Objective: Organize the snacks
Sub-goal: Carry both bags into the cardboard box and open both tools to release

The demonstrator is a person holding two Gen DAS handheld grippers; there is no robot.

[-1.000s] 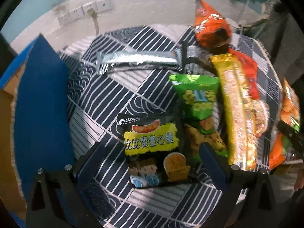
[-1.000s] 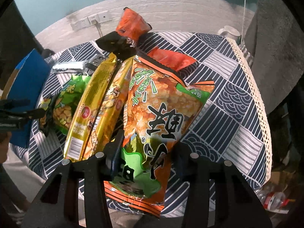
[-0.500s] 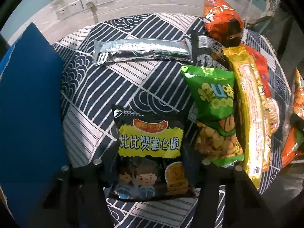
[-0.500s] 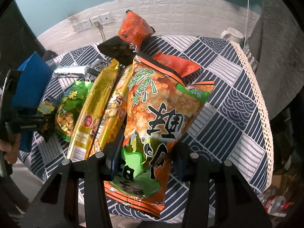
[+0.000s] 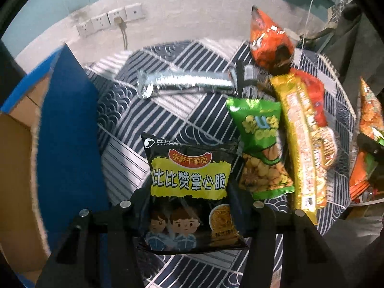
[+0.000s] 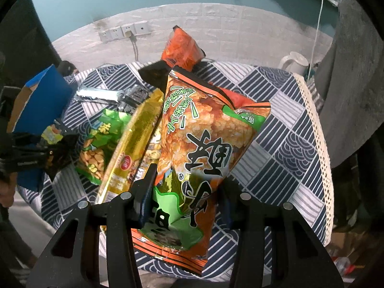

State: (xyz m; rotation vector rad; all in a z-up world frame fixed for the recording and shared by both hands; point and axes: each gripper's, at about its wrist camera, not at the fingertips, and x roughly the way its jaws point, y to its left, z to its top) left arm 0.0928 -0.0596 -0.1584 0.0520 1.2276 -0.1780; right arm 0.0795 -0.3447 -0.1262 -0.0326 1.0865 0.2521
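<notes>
My left gripper (image 5: 189, 206) is shut on a black and yellow noodle-snack bag (image 5: 189, 182) and holds it above the patterned tablecloth (image 5: 148, 129). My right gripper (image 6: 187, 192) is shut on a large orange and green rice-cracker bag (image 6: 199, 144), lifted off the table. On the cloth lie a green bean-snack bag (image 5: 261, 144), a long gold pack (image 5: 302, 139), a silver bar (image 5: 187, 81) and an orange bag (image 5: 268, 40). The left gripper with its bag also shows in the right wrist view (image 6: 51, 150).
An open blue cardboard box (image 5: 67, 144) stands at the table's left edge; it also shows in the right wrist view (image 6: 40, 100). A white kettle (image 6: 294, 63) stands at the far right. Wall sockets (image 5: 110, 20) are behind the table. A lace cloth edge (image 6: 321, 144) runs along the right.
The left gripper closed on the black and yellow bag and lifted it off the cloth. The right gripper raised the rice-cracker bag a little higher.
</notes>
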